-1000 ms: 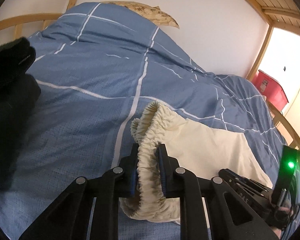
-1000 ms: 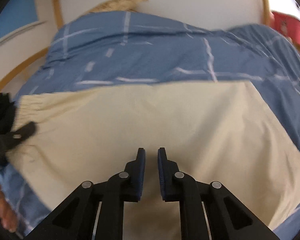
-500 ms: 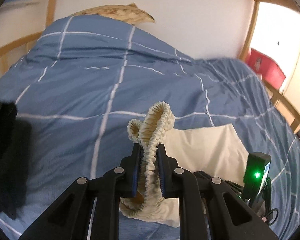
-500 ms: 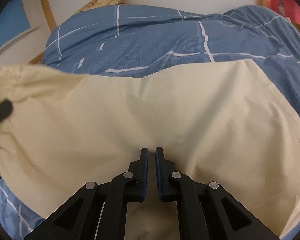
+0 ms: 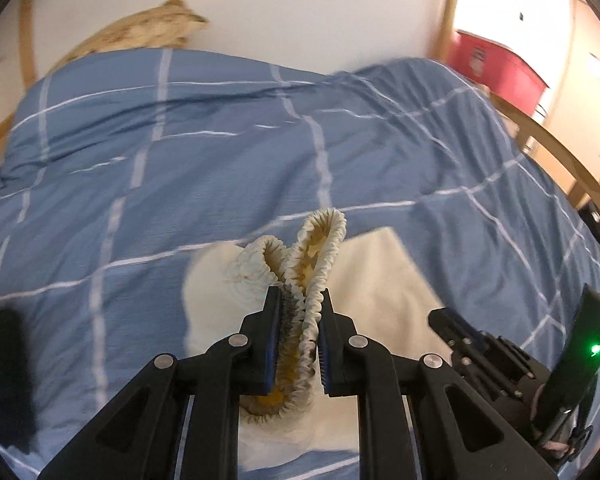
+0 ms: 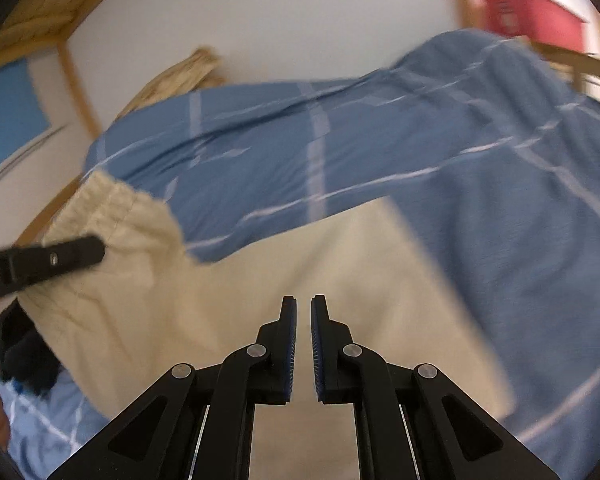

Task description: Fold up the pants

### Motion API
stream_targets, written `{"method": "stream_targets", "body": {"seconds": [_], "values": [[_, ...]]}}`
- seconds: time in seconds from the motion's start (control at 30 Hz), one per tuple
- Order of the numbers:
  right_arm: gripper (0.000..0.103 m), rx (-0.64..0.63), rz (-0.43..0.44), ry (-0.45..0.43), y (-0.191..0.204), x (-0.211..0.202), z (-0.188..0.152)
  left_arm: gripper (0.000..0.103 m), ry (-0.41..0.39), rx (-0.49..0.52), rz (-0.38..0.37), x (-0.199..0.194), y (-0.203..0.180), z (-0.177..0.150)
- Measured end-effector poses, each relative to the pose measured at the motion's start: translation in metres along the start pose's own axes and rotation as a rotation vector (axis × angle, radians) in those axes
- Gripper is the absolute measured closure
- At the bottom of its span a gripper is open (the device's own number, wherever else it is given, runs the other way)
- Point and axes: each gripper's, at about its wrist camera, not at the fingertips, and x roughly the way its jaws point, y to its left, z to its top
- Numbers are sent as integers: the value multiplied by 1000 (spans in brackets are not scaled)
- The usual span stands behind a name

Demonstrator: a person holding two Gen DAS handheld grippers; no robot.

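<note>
Evidently the pants [image 5: 380,280] are lifted off the bed [image 5: 220,160] for folding: left gripper [image 5: 298,300] fingers clenched on the waistband [image 5: 324,236], right gripper [image 6: 304,312] fingers nearly closed, seemingly pinching the fabric.

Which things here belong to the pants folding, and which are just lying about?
In the job:
- cream pants, elastic waistband
- left tongs shut on the waistband
- right tongs

Lying about:
- blue checked duvet
- patterned pillow
- red box
- black garment

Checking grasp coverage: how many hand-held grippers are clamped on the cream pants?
2. Left hand-held gripper pinches the elastic waistband of the cream cotton pants; right hand-held gripper appears shut on their near edge.
</note>
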Motion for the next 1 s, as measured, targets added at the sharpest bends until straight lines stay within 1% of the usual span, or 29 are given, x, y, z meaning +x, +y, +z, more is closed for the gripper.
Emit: {"method": "stream_targets", "body": {"seconds": [0.1, 0.17, 0.23, 0.3, 0.37, 0.43, 0.5, 0.6, 0.63, 0.67, 0.7, 0.73, 0.8, 0.83, 0.87, 0.9, 0.93, 0.97, 1.0], "values": [[95, 98, -6, -22, -37, -9, 5, 86, 22, 25, -28, 17, -28, 5], [95, 153, -10, -14, -50, -4, 6, 86, 37, 40, -30, 31, -47, 8], [95, 159, -5, -11, -55, -1, 5, 86, 50, 48, -31, 45, -62, 10], [95, 179, -10, -3, -61, 5, 5, 85, 76, 44, -55, 60, -72, 10], [95, 203, -5, 5, -69, 9, 3, 82, 100, 31, -97, 69, -76, 9], [95, 220, -12, 15, -74, 12, 2, 74, 108, 16, -150, 72, -76, 8], [95, 234, -46, 22, -79, 13, 3, 58, 84, 18, -173, 65, -77, 9], [94, 242, -72, -10, -81, 4, 5, 52, -20, 57, -164, 36, -73, 7], [94, 233, -78, -24, -78, 0, 6, 49, -61, 80, -150, 24, -70, 5], [94, 223, -77, -45, -76, -4, 8, 45, -95, 97, -115, 12, -66, 1], [90, 215, -67, -67, -74, -7, 9, 43, -120, 107, -75, 4, -61, -4], [81, 206, -50, -86, -72, -10, 9, 42, -139, 120, -42, -2, -56, -10], [69, 189, 9, -118, -66, -12, 10, 42, -160, 138, -1, -7, -44, -24], [69, 173, 50, -132, -60, -11, 11, 42, -169, 136, 21, -6, -37, -33], [69, 161, 69, -142, -56, -10, 11, 42, -170, 130, 33, -4, -33, -39], [69, 124, 98, -159, -49, -8, 12, 42, -174, 114, 34, -1, -27, -47], [69, 107, 104, -161, -43, -7, 10, 42, -184, 69, 9, 4, -17, -59], [69, 86, 100, -153, -38, -3, 10, 42, -174, 43, -18, 10, -12, -67], [69, 59, 80, -133, -31, 2, 9, 42, -135, 47, -55, 20, -8, -73]]}}
